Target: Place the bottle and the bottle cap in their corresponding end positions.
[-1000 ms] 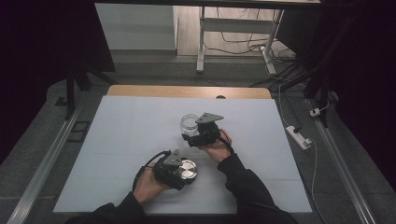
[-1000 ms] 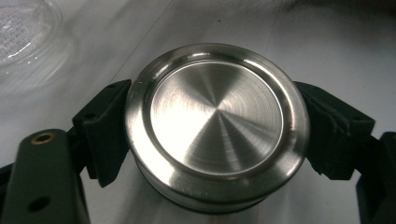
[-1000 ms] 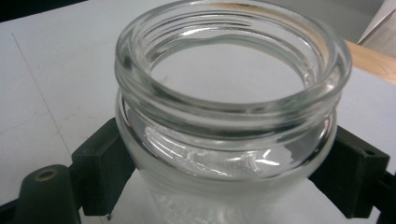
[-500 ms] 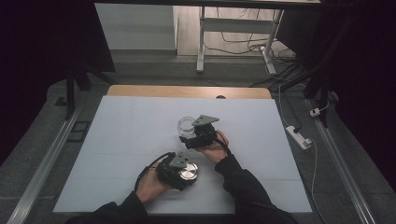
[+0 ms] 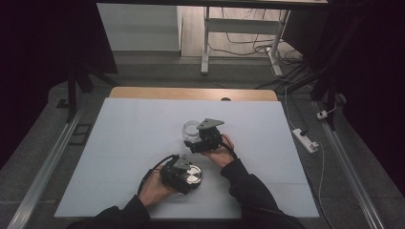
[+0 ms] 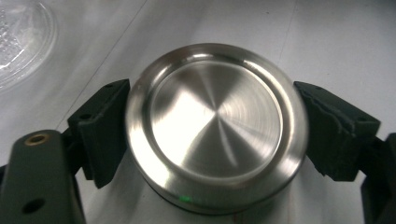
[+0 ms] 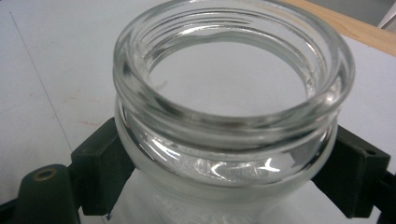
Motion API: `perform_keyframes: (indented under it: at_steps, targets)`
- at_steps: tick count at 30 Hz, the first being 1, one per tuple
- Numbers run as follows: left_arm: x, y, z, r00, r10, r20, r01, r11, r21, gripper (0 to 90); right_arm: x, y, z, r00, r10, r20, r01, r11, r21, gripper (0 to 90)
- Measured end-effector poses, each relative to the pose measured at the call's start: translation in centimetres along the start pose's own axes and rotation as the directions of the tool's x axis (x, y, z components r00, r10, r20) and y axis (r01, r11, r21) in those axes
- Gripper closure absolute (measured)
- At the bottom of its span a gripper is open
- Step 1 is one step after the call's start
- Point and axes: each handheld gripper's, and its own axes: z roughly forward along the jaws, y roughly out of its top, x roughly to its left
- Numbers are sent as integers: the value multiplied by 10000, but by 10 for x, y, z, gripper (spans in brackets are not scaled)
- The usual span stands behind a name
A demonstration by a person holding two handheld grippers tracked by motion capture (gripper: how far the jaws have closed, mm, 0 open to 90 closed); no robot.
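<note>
Lid [image 6: 216, 126], round brushed metal, lies flat on the white tabletop [image 5: 124, 143] toward its near edge, a little left of centre, between the jaws of your left gripper [image 5: 184, 175]; those jaws have just been opening, the left pad at the rim and a slight gap showing at the right pad. Your right gripper [image 5: 204, 138] holds its jaws closed on the neck of the clear glass jar [image 7: 229, 107], which stands upright and uncapped near the middle of the tabletop, just beyond the lid and apart from it.
</note>
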Motion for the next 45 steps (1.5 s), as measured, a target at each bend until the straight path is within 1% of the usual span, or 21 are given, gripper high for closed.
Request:
perform_keyframes:
  at_steps: [4,5,6,8,11,12,13,15,20,23,27,31,34,38,40,45]
  targets:
    - [0,0,0,10000,-2,-20,2,10000,13,148,0,0,0,10000,29,-15,-29,10000,43,144]
    - [0,0,0,10000,-7,-47,8,10000,42,123,0,1,0,10000,17,-7,-17,10000,82,143]
    - [0,0,1,10000,-34,-79,34,10000,54,123,0,1,0,10000,17,-7,-17,10000,82,143]
    - [0,0,1,9999,-89,-71,90,9999,53,91,0,1,0,10000,-3,-21,3,9999,119,142]
    - [2,-1,-1,9997,-238,36,238,9996,-115,75,-1,1,-1,9999,64,-134,-62,9998,181,127]
    - [2,-1,-1,9994,-357,49,358,9991,-238,69,-2,2,-1,9998,82,-188,-78,9998,202,117]
    - [3,-2,-2,9991,-408,70,410,9987,-306,51,-1,2,-2,9995,126,-274,-119,9996,255,95]
    - [4,-2,-4,9989,-470,51,472,9982,-373,41,-1,3,-3,9995,108,-307,-98,9994,324,73]
    - [6,-2,-12,9974,-721,78,725,9944,-763,27,0,4,-5,9991,68,-416,-51,9991,414,29]
    - [7,-4,-18,9963,-854,119,861,9930,-814,14,0,5,-9,9985,149,-526,-127,9990,419,0]
    - [9,-6,-24,9945,-1017,267,1036,9913,-813,0,0,6,-16,9983,178,-554,-163,9995,277,0]
    - [9,-8,-31,9933,-1136,213,1150,9899,-829,0,-1,6,-24,9975,326,-620,-314,9993,211,0]
    - [9,-9,-37,9932,-1152,142,1160,9893,-880,0,-1,5,-29,9983,398,-436,-391,9991,165,0]
    - [11,-12,-46,9911,-1330,116,1334,9856,-1038,0,0,2,-34,9978,513,-424,-506,9985,185,0]
    - [12,-14,-50,9896,-1432,116,1436,9831,-1133,0,1,0,-37,9983,417,-415,-411,9990,170,0]
    - [13,-18,-58,9881,-1533,110,1535,9809,-1196,0,7,-2,-43,9986,357,-383,-354,9993,83,0]
